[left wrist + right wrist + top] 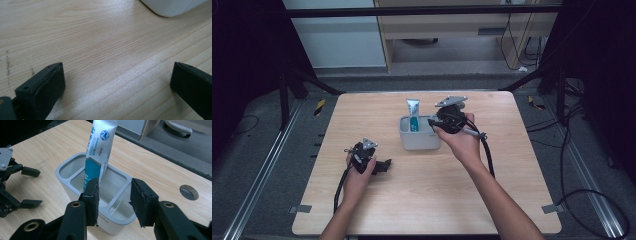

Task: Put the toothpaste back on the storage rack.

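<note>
Tube (100,150): upright in holder (75,192), leaning on its divider
Right gripper (113,200): jaws parted beside tube, gripping nothing
Left gripper (117,85): spread, idle on table (100,37)

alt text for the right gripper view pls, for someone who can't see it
A toothpaste tube stands tilted in a grey compartmented holder on a light wooden table. The right hand-held gripper hangs over the holder's near edge, its black jaws apart with nothing between them. The left hand-held gripper rests at the left edge.
</note>
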Demonstrator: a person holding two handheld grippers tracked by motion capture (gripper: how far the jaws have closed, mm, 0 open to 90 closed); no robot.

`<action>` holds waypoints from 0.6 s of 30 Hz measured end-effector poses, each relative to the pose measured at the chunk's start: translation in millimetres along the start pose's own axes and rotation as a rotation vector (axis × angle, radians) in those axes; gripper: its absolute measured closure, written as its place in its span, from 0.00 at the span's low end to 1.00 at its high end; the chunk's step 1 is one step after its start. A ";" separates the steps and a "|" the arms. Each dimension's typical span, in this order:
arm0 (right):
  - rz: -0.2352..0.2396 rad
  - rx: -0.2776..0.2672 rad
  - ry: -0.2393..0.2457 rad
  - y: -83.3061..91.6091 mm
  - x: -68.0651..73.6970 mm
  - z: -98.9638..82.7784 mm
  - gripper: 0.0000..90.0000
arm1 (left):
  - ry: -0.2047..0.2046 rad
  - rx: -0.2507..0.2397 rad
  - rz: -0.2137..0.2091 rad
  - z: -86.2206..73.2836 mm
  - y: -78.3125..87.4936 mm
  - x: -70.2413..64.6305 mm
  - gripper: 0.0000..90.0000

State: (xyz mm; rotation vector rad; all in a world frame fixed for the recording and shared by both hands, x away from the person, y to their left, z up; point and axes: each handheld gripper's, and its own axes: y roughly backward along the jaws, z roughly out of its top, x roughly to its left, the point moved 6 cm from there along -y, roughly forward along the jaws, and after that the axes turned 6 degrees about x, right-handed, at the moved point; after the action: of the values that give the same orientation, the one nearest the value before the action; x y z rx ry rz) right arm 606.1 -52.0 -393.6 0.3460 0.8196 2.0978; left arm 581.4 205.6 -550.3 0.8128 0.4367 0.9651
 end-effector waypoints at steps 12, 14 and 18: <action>-0.016 0.007 -0.002 6.2 -6.2 -6.5 0.46 | -0.001 0.001 0.000 0.1 -0.1 0.1 0.00; -0.021 0.003 -0.006 8.8 -8.3 -8.8 0.40 | 0.001 0.000 0.000 0.7 -0.6 0.1 0.00; -0.020 -0.006 0.005 13.5 -12.7 -13.9 0.33 | -0.001 0.000 -0.001 1.7 -1.4 0.2 0.00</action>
State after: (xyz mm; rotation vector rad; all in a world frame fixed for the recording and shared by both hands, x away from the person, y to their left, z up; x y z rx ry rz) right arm 598.7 -73.9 -394.5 0.3282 0.8159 2.0824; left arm 583.4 204.6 -550.3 0.8134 0.4358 0.9640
